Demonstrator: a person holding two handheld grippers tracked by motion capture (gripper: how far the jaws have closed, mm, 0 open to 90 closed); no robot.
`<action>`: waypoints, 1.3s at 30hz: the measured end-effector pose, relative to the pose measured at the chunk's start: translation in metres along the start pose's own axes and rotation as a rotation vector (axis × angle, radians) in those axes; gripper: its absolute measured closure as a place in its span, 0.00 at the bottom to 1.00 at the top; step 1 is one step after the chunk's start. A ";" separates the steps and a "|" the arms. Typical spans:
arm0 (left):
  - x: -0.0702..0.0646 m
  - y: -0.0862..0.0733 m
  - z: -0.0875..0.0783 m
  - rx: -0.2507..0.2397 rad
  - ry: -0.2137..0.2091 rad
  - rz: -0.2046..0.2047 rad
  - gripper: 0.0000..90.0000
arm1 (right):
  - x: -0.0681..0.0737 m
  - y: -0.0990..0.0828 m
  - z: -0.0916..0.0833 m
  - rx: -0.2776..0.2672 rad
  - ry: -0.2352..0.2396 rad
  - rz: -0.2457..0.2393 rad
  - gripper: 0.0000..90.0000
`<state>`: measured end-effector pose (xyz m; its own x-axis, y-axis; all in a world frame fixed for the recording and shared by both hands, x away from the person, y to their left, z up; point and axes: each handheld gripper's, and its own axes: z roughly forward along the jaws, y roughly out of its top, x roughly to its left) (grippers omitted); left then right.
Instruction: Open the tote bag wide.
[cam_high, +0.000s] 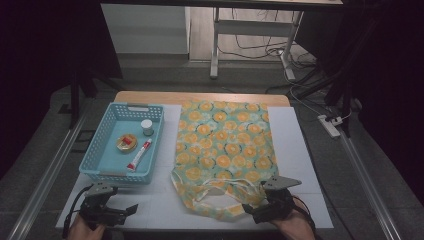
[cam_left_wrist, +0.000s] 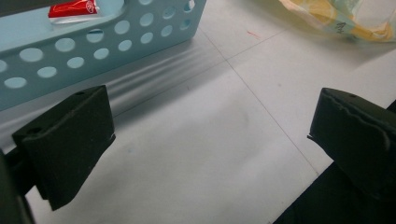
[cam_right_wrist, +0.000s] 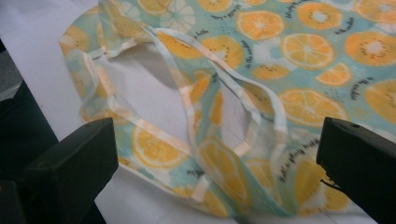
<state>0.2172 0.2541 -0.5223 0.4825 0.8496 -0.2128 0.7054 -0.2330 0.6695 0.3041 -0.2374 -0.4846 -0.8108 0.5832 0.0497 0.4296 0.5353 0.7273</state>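
An orange-slice print cloth bag (cam_high: 225, 145) lies flat on the white table cover, its handles (cam_high: 227, 196) toward the near edge. My right gripper (cam_high: 252, 211) is open at the bag's near right corner; the right gripper view shows the handle loops (cam_right_wrist: 219, 93) between its wide-apart jaws. A light blue perforated basket (cam_high: 102, 135) at the left holds a red-and-white tube (cam_high: 139, 154), a small white-capped jar (cam_high: 147, 127) and a round gold tin (cam_high: 126, 142). My left gripper (cam_high: 131, 210) is open near the front edge, just before the basket (cam_left_wrist: 107, 39), with nothing between its jaws.
The white cover (cam_high: 295, 150) lies over a wooden table whose far edge (cam_high: 200, 96) shows. Bare white surface (cam_left_wrist: 210, 140) lies between basket and bag. Beyond the table stand a white frame leg (cam_high: 215, 45), floor cables and a power strip (cam_high: 330, 126).
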 end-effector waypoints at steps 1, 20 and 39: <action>0.000 0.000 0.000 0.000 0.002 0.000 0.00 | 0.001 0.001 0.002 0.005 0.010 -0.003 0.00; 0.001 0.000 0.000 0.004 -0.003 -0.003 0.00 | 0.012 0.025 0.052 0.098 0.062 -0.067 0.00; 0.001 0.000 0.001 0.008 -0.005 -0.004 0.01 | 0.008 0.023 0.074 0.167 0.104 -0.104 0.45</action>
<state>0.2181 0.2543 -0.5230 0.4820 0.8484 -0.2190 0.7113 -0.2330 0.6632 0.3371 -0.1757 -0.5178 -0.8872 0.4579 0.0573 0.3944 0.6878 0.6094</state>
